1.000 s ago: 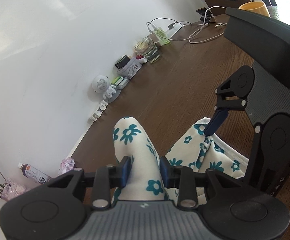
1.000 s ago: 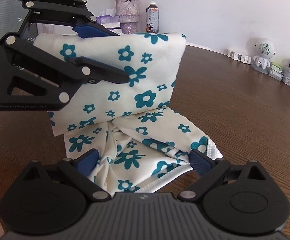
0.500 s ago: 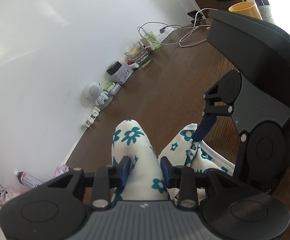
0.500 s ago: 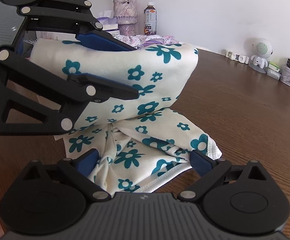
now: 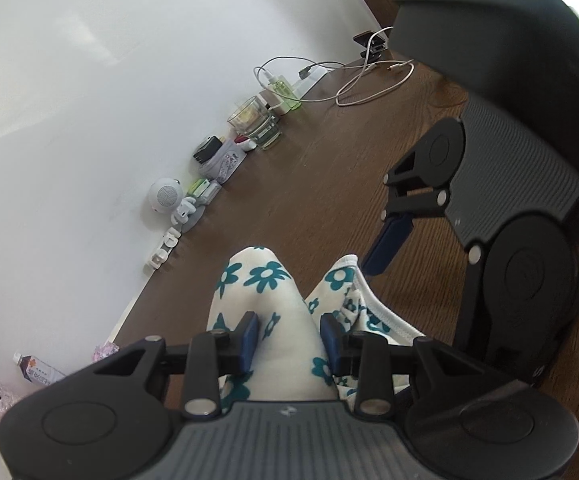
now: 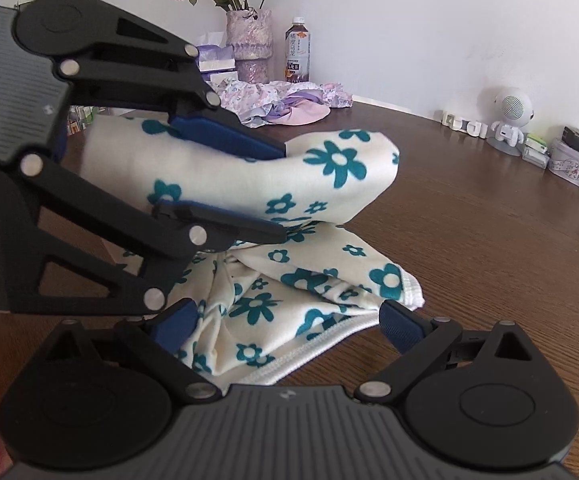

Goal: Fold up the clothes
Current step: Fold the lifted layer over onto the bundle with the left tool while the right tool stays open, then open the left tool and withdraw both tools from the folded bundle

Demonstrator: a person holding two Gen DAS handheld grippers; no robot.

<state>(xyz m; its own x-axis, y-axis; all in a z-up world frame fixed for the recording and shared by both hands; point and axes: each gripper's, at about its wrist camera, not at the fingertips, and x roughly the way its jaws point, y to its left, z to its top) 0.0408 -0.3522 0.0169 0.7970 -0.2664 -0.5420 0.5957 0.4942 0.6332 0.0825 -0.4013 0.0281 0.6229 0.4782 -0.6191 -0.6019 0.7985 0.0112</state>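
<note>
Left tongs (image 6: 281,192) clamped on a raised fold of cream fleece garment with teal flowers (image 6: 321,196), lifted above the rest of it on the dark brown wooden counter (image 6: 489,232); right tongs (image 6: 289,320) spread wide, straddling the lower layer's hem

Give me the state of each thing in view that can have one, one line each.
Left hand-held gripper: shut on the floral garment, holding a fold off the table.
Right hand-held gripper: open, fingers either side of the garment's near edge.
Floral garment: partly folded, lower part lying on the table.
Bottle: upright, capped.
Glass: upright.
Cable: loose, coiled on the table.
Purple cloth: crumpled, unfolded.
</note>
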